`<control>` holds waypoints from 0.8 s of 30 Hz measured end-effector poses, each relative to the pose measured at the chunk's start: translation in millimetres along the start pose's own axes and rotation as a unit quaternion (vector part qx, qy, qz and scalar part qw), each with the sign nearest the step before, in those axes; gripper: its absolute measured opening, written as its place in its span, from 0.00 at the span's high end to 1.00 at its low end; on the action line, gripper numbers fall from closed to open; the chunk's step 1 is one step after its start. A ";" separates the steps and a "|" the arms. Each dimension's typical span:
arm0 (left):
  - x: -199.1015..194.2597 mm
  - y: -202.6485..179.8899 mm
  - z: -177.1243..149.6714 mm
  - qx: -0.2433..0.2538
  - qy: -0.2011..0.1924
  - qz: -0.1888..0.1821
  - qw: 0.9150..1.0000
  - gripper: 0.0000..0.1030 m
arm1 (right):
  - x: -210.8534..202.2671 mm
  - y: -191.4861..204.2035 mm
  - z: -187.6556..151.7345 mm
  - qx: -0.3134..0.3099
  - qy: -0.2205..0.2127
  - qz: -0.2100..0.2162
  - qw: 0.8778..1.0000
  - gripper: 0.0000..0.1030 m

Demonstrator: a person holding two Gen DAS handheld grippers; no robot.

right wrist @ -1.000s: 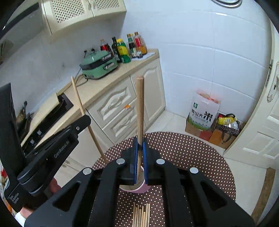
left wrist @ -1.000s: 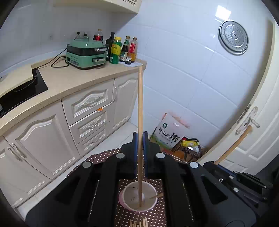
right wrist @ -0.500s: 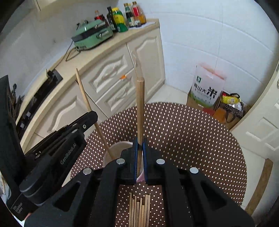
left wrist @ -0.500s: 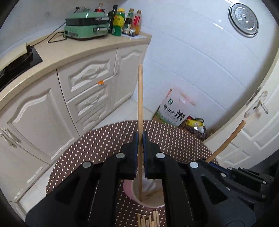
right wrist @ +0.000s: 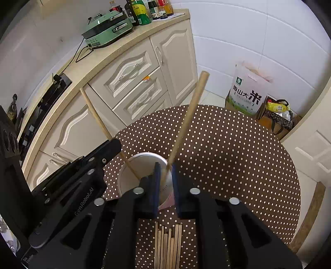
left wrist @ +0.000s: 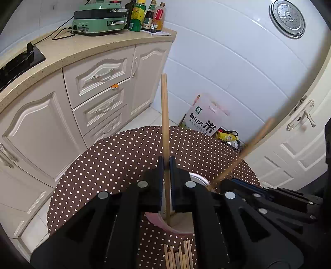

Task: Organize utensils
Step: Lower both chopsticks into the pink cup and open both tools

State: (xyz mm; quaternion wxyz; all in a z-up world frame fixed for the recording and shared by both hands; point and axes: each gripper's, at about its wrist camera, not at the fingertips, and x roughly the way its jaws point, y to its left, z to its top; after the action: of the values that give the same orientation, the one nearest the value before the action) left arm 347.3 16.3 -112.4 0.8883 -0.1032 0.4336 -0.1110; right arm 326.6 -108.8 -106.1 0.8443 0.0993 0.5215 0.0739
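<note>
A pink-and-white cup [right wrist: 142, 165] stands on the round brown polka-dot table [right wrist: 238, 149]. My left gripper [left wrist: 167, 163] is shut on a wooden chopstick [left wrist: 165, 115] that stands upright with its lower end inside the cup [left wrist: 178, 225]. My right gripper [right wrist: 165, 171] is open over the cup's right rim; its chopstick [right wrist: 188, 115] stands loose between the jaws and leans to the right, lower end in the cup. The left gripper's chopstick also shows in the right wrist view [right wrist: 97, 115]. Several more chopsticks [right wrist: 167, 246] lie flat on the table just in front of the cup.
Cream kitchen cabinets [left wrist: 99, 82] and a counter with a green appliance [left wrist: 99, 18] and bottles [left wrist: 144, 14] stand behind the table. A rice bag [right wrist: 248, 91] and other bags sit on the floor by the tiled wall. A white door [left wrist: 300, 132] is at the right.
Both grippers have come down toward the cup. My right gripper has opened and let go of its chopstick, which now tilts to the right in the cup. The left stays shut on its chopstick.
</note>
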 end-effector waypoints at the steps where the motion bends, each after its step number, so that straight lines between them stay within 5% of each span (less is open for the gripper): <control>1: -0.4 -0.1 -1.0 0.000 0.002 0.000 1.000 0.94 | -0.5 -0.7 -1.4 0.000 0.000 -0.001 1.000 0.81; 10: -6.3 3.5 -5.1 0.004 0.017 0.002 1.000 0.93 | -7.9 -8.8 -9.3 0.004 0.002 -0.006 1.000 0.51; 24: -13.8 5.4 -22.8 0.011 0.050 0.008 0.999 0.92 | -23.6 -21.8 -25.7 0.019 0.004 -0.012 1.000 0.40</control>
State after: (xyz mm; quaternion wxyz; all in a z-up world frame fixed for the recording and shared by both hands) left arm 321.6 23.4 -117.4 0.8674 -0.0844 0.4771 -0.1132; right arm 293.6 -133.0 -102.3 0.8411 0.1090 0.5269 0.0544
